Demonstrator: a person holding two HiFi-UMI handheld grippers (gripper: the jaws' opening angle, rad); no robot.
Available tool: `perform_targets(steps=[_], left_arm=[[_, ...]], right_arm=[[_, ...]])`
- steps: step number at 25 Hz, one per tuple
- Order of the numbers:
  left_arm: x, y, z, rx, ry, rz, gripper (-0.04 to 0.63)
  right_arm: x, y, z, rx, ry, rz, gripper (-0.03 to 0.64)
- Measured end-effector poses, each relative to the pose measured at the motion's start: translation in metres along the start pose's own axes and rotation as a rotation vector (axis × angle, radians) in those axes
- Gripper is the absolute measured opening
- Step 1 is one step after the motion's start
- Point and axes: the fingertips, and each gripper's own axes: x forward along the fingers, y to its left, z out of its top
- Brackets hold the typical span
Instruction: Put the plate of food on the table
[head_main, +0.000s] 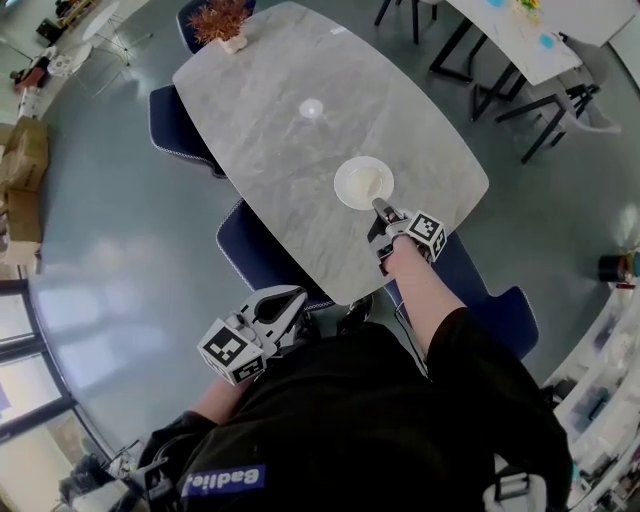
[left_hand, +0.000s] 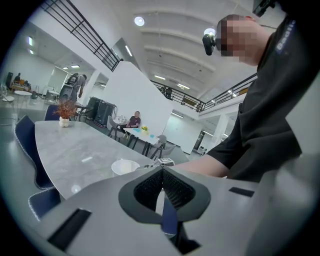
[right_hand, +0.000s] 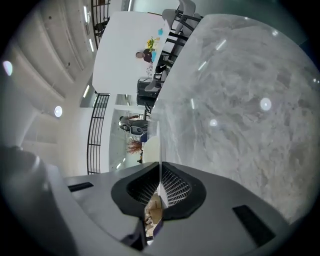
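A white plate with something pale in it is at the near right part of the grey marble table. Whether it rests on the top or hangs just above it I cannot tell. My right gripper is shut on the plate's near rim. In the right gripper view that rim runs as a thin white edge between the pads of the right gripper. My left gripper is shut and holds nothing, close to my body off the table's near edge. From the left gripper the plate shows ahead.
A potted reddish plant stands at the table's far end. Dark blue chairs are tucked around the table. Another table is at the back right, and cardboard boxes are at the left.
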Motion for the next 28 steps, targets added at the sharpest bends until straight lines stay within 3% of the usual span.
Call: perform_targets(steps=[4, 19, 28], left_arm=[[-0.002, 0.008, -0.003, -0.02, 0.002, 0.033, 0.006], [-0.008, 0.02, -0.009, -0.044, 0.032, 0.041, 0.008], [-0.012, 0.028, -0.012, -0.06, 0.033, 0.031, 0.008]], right_arm=[[0.022, -0.016, 0.005, -0.006, 0.001, -0.045, 0.02], [0.058, -0.041, 0.01, 0.006, -0.006, -0.16, 0.02], [0.063, -0.06, 0.009, -0.071, 0.033, -0.357, 0.031]])
